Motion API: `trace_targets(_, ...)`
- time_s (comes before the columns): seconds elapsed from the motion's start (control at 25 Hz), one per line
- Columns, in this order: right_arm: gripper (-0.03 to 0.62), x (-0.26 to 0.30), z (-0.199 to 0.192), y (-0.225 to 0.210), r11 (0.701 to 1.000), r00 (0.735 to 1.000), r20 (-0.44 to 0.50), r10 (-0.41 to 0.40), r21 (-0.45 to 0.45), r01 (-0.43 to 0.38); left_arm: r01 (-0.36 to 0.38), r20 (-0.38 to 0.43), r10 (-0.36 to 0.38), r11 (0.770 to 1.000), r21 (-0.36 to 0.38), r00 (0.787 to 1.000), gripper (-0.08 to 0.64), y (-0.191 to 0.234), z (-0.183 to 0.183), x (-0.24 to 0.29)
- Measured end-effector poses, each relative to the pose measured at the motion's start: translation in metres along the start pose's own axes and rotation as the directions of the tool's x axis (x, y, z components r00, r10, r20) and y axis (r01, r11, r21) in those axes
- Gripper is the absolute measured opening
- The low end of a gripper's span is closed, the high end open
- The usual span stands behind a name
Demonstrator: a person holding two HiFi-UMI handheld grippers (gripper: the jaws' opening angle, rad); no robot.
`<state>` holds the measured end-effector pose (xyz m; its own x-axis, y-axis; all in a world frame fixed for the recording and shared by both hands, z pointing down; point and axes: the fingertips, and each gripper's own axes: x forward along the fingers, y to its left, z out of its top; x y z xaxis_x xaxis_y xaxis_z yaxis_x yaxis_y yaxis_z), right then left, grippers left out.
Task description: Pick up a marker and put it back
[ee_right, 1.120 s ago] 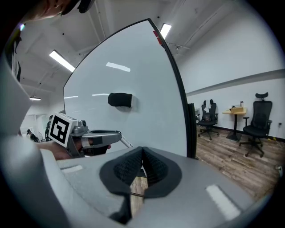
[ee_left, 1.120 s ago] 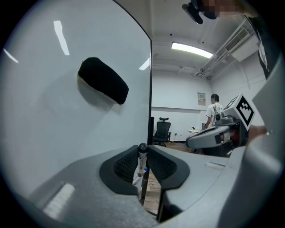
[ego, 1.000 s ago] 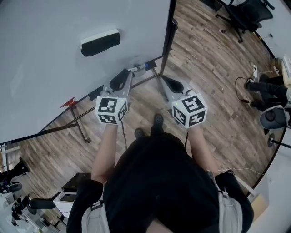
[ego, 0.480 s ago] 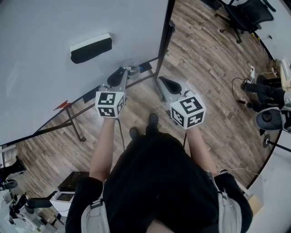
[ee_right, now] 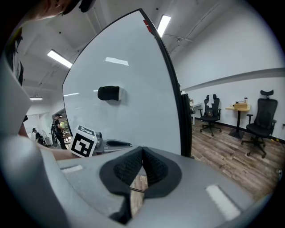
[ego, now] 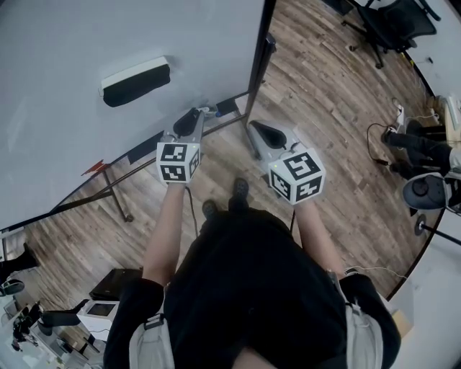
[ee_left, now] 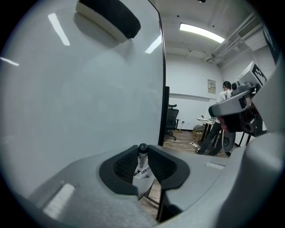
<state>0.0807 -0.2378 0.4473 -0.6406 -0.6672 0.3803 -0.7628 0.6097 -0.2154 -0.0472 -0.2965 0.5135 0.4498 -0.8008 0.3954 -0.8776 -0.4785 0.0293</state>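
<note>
My left gripper (ego: 202, 113) is shut on a marker (ego: 210, 110) and holds it close to the lower right part of the whiteboard (ego: 86, 130). In the left gripper view the marker (ee_left: 142, 161) stands upright between the pads, with a black cap on top and a white printed label below. A black-and-white eraser (ego: 135, 81) sticks to the board, up and left of the left gripper. My right gripper (ego: 253, 128) hovers over the floor to the right of the board's edge, shut with nothing in it; its pads (ee_right: 149, 165) meet tip to tip.
The whiteboard's black frame (ego: 261, 54) and its stand legs (ego: 119, 189) run below the grippers. An office chair (ego: 392, 21) stands at the far right on the wood floor. Cables and gear (ego: 421, 155) lie at the right. A person (ee_left: 226, 91) stands in the background.
The left gripper, still holding the marker, has edged up and a little right toward the board's lower edge. The eraser has slid leftward in the view. The right gripper has barely moved.
</note>
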Motion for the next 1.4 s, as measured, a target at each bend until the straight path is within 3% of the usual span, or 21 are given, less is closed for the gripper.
trace_targets(0.84, 0.003, -0.004, 0.001, -0.003, 1.000, 1.000, 0.006, -0.004, 0.003, 0.004, -0.008, -0.009, 0.008, 1.000, -0.014, 1.000, 0.101, -0.002, -0.008, 0.002)
trace_targets(1.4, 0.003, -0.013, 0.012, 0.040, 1.000, 0.999, 0.047, -0.013, -0.016, 0.014, 0.014, 0.094, -0.013, 1.000, -0.003, 0.995, 0.100, 0.000, 0.027, -0.057)
